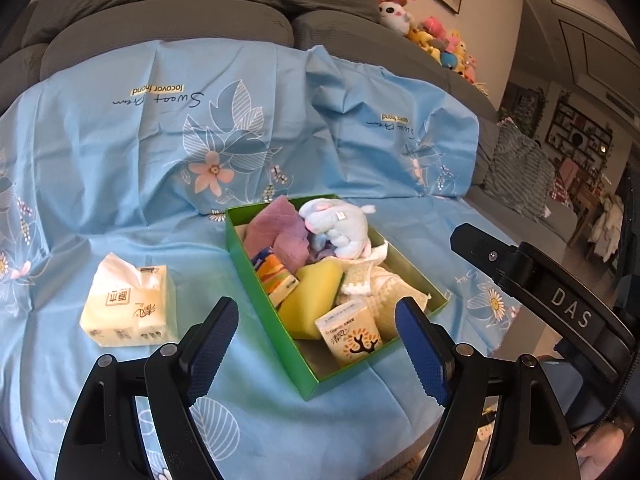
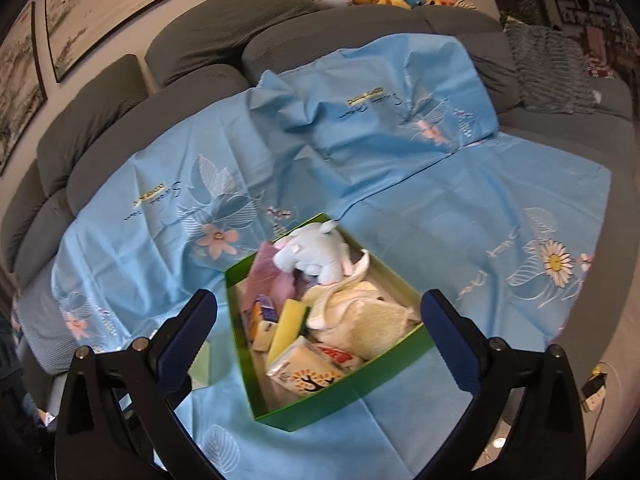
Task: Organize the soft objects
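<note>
A green box (image 1: 256, 280) sits on the blue sheet, holding a purple cloth (image 1: 276, 232), a pale blue plush (image 1: 340, 228), a yellow sponge (image 1: 316, 296), a cream knit cloth (image 1: 384, 288) and a tree-print tissue pack (image 1: 352, 336). A cream tissue pack (image 1: 128, 308) lies outside it to the left. My left gripper (image 1: 318, 306) hangs open above the box's near end, holding nothing. In the right wrist view my right gripper (image 2: 320, 296) is open wide over the same box (image 2: 360, 384), empty, above the plush (image 2: 316, 256) and the tree-print pack (image 2: 308, 372).
The blue floral sheet (image 1: 120, 160) covers a grey sofa (image 1: 168, 24). Small plush toys (image 1: 436, 40) line the sofa back at the right. A striped cushion (image 2: 552, 68) lies at the sofa's far end. A black finger (image 1: 480, 244) of the other gripper reaches in from the right.
</note>
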Available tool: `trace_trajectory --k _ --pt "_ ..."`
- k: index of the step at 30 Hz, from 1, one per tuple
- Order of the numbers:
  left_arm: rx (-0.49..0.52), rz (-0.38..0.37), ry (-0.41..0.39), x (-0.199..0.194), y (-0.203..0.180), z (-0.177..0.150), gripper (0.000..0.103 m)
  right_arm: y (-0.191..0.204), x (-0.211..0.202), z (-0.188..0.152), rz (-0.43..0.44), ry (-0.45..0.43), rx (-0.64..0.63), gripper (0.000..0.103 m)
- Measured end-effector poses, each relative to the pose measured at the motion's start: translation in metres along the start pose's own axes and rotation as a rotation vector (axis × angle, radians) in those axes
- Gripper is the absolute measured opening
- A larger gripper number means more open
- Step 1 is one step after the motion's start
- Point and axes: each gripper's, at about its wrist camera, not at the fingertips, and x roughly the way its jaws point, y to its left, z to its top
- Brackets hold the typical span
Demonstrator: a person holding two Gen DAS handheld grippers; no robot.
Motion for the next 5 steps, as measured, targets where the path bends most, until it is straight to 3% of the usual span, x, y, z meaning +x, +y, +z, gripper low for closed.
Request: trace_trajectory --k 5 --pt "-0.011 -0.027 0.011 -0.0009 -0.0018 -0.0008 0.081 -0.0014 -0.0031 -0.0015 -0.021 0.000 0.002 0.102"
